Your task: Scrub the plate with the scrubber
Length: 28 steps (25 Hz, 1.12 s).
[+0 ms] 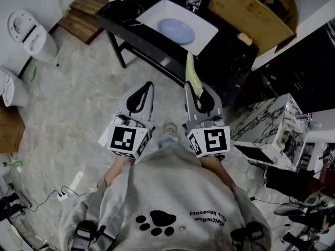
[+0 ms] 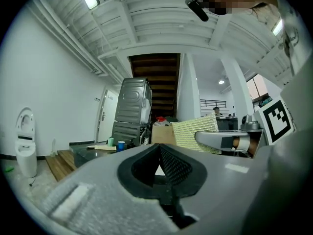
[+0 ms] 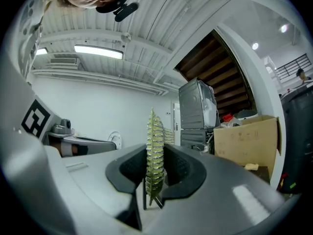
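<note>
Nearest me, the left gripper (image 1: 147, 88) has its jaws pressed together, empty. The right gripper (image 1: 200, 94) pinches the yellow-green scrubber (image 1: 192, 73). Ahead, the blue plate (image 1: 176, 30) lies mid-sink (image 1: 157, 10) in the black tabletop (image 1: 157, 45). I judge this the approach; next, bring the scrubber down onto it.

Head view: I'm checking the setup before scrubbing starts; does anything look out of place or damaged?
Nothing stands out: the blue plate lies flat in the white sink and the scrubber is clamped in the right gripper.

Cluttered storeroom-like workshop — loose toilets (image 1: 31, 33), a basin (image 1: 157, 12) on a black table (image 1: 157, 43), cardboard box (image 1: 251, 12), floor cables (image 1: 49, 195)
</note>
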Each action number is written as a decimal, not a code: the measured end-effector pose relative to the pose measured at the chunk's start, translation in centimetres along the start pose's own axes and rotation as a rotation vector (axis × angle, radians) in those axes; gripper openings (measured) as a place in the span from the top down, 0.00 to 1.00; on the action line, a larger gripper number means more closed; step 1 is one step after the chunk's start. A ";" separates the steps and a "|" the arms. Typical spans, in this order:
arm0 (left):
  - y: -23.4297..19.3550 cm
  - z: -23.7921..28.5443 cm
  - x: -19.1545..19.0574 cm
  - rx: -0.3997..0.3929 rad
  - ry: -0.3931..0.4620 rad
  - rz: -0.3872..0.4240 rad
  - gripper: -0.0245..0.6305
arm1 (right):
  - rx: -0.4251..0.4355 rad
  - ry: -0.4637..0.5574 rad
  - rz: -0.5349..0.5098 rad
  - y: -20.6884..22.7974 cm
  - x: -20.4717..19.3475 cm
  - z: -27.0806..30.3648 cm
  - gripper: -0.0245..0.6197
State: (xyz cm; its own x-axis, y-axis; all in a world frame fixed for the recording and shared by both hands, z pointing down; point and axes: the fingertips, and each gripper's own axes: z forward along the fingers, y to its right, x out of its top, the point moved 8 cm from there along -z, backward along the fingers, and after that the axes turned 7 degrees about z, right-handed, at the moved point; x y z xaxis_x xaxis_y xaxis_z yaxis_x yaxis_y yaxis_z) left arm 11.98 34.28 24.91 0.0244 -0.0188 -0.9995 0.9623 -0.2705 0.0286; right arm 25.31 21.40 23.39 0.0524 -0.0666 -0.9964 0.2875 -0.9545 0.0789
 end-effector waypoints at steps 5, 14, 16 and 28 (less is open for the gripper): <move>0.4 4.5 0.4 0.057 -0.002 0.016 0.96 | 0.049 0.013 0.011 4.9 0.6 2.9 0.85; 1.1 8.7 -0.5 0.132 -0.020 0.015 0.96 | 0.118 0.031 0.023 10.1 0.1 6.4 0.85; 1.0 9.2 -0.8 0.145 -0.038 0.004 0.96 | 0.126 0.027 0.032 10.6 0.0 6.9 0.85; -1.0 13.5 -2.5 0.092 -0.081 0.010 0.96 | 0.098 0.017 0.065 12.7 -1.6 8.9 0.85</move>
State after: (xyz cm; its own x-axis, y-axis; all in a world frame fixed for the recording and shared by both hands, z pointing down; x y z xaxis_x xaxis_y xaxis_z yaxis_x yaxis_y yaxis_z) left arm 7.28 21.60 27.52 0.0088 -0.0987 -0.9951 0.9329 -0.3574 0.0437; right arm 20.37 6.77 25.74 0.0842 -0.1249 -0.9886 0.1880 -0.9723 0.1388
